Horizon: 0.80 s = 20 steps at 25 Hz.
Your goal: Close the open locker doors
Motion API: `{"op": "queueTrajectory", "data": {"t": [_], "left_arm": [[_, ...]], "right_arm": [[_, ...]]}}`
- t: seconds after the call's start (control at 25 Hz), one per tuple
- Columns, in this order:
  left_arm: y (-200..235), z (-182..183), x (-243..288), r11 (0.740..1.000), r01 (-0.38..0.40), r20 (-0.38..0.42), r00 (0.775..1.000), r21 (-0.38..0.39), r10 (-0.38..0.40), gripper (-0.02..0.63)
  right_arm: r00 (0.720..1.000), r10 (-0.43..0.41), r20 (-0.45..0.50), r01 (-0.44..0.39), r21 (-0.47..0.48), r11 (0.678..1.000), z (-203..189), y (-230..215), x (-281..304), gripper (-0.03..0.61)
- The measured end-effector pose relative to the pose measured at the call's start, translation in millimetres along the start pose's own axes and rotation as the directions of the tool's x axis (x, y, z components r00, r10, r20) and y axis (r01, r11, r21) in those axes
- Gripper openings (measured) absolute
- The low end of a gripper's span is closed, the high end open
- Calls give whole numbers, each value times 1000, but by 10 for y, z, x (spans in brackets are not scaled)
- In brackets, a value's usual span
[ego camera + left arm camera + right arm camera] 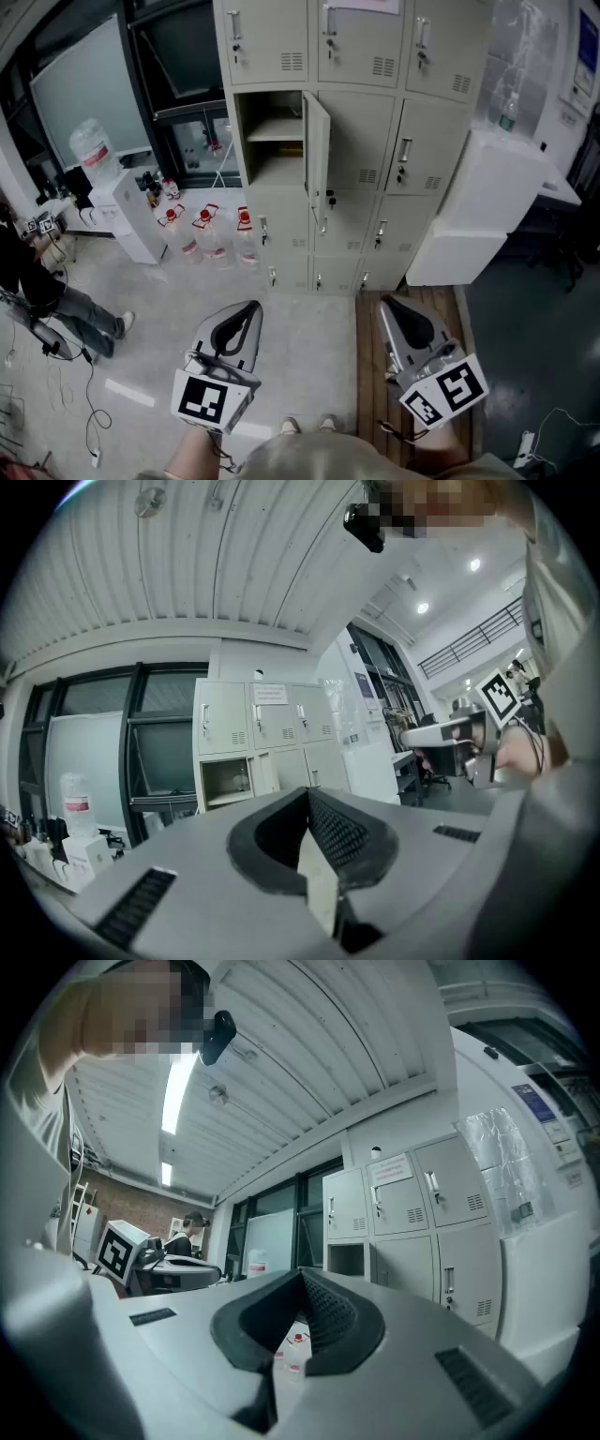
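A bank of beige lockers [361,141] stands ahead against the wall. One door [317,155] in the middle row hangs open edge-on, showing the shelved compartment [272,141] to its left; the other doors look closed. My left gripper [251,307] and right gripper [386,302] are held low over the floor, well short of the lockers, both shut and empty. The open compartment [225,782] shows beyond the left gripper [307,794] in the left gripper view. In the right gripper view it [345,1258] sits beyond the right gripper [302,1274].
Several water bottles [206,230] stand on the floor left of the lockers, beside a white water dispenser [131,211]. A large white box [483,202] stands right of the lockers. A person [37,281] stands at far left, with cables on the floor.
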<state>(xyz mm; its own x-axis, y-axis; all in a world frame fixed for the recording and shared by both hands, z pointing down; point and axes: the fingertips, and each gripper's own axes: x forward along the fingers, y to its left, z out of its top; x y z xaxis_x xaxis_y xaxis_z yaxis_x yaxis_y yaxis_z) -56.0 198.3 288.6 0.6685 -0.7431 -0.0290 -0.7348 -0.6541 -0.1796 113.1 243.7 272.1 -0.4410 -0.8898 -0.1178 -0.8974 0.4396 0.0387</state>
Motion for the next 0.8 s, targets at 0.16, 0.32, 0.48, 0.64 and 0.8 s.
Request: {"op": "queueTrajectory", "data": {"t": [0.16,0.32,0.48,0.64,0.8], "left_arm": [[-30,12,23,1000,-9,-4,1000,6,9,8],[-82,24,53,1000,-14,-6,1000,5,14,8],[-141,8,87,1000,-14,-16,1000,7,14,8],[-198,-8,123,1000,-14,-24,1000,11,14,8],[-250,-10,171,1000,-17,-26,1000,15,17,6]], "right_arm": [[1000,3,5,-3,15,1000,-4,-58,-43,6],[1000,9,-3,-9,12,1000,-23,-102,-69,6],[1000,-3,10,3,23,1000,-22,-173,-89,6],[998,-49,32,47,42,998,-1,-298,-129,242],[996,-82,45,80,48,996,9,-428,-191,285]]}}
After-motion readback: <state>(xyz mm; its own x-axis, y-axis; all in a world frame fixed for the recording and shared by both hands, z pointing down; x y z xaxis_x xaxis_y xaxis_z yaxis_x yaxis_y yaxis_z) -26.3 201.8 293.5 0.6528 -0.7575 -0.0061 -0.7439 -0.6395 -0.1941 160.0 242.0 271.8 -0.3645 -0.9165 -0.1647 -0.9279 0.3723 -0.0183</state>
